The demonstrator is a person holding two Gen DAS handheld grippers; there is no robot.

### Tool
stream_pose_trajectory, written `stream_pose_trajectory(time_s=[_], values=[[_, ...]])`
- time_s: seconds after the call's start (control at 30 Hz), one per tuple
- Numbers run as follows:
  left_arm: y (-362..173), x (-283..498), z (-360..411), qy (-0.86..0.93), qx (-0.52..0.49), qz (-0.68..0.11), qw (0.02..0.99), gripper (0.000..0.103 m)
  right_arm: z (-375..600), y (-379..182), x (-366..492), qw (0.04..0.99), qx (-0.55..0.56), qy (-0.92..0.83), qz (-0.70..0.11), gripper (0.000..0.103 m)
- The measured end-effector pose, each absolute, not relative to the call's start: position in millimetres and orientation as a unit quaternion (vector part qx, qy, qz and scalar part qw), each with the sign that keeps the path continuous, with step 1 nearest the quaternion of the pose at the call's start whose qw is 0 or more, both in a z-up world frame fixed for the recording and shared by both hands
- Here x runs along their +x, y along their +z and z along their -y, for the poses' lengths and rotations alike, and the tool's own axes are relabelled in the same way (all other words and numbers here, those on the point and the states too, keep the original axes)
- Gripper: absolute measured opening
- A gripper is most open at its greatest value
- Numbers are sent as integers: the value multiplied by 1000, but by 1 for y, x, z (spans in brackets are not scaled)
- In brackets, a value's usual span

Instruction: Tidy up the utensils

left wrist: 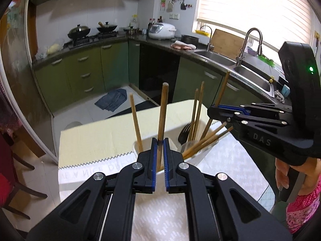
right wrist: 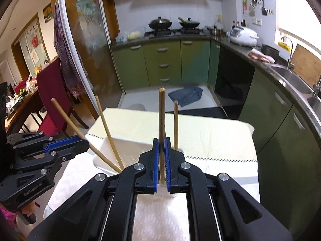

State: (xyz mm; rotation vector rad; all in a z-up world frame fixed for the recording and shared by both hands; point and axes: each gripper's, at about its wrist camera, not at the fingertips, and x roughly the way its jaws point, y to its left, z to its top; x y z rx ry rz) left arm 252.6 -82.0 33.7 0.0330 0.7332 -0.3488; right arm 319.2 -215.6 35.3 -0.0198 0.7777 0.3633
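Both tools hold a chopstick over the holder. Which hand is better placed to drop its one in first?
Left, probably. The left tool has its chopstick dipping into the white holder, beside one stick; the right tool hangs over the crowded compartment.

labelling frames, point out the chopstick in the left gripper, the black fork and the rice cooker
chopstick in the left gripper [left wrist: 163, 108], left wrist view, mid shaft
black fork [left wrist: 183, 133], left wrist view, tines
rice cooker [left wrist: 163, 30], left wrist view, lid

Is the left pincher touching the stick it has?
Touching. In the left wrist view, the left gripper has both blue pads pressed against the wooden chopstick, with no gap on either side.
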Motion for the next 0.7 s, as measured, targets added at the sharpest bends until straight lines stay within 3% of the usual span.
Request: stream_pose_trajectory(time_s=[0.07,0.13,0.2,0.33,0.4,0.43,0.5,0.57,0.6,0.7], values=[[27,252,81,-168,17,-360,917,7,214,31,320,908,-10,176,-380,7],[24,253,79,-169,13,-362,917,14,213,30,318,909,-10,174,-377,7],[23,251,78,-171,8,-359,918,32,216,33,315,911,-11,173,-374,13],[25,238,77,-167,11,-339,926,53,224,47,291,918,-3,178,-354,18],[30,220,75,-160,9,-315,935,70,233,55,271,924,2,182,-337,37],[31,210,74,-160,10,-302,940,73,238,58,257,927,4,185,-326,43],[36,192,73,-161,17,-281,946,91,249,58,230,930,10,196,-311,74],[35,160,69,-157,27,-252,954,96,263,53,202,931,23,208,-299,94],[34,147,69,-154,32,-244,957,96,270,49,189,932,26,211,-293,99],[29,108,65,-139,42,-228,963,96,288,36,146,940,25,198,-276,98]])
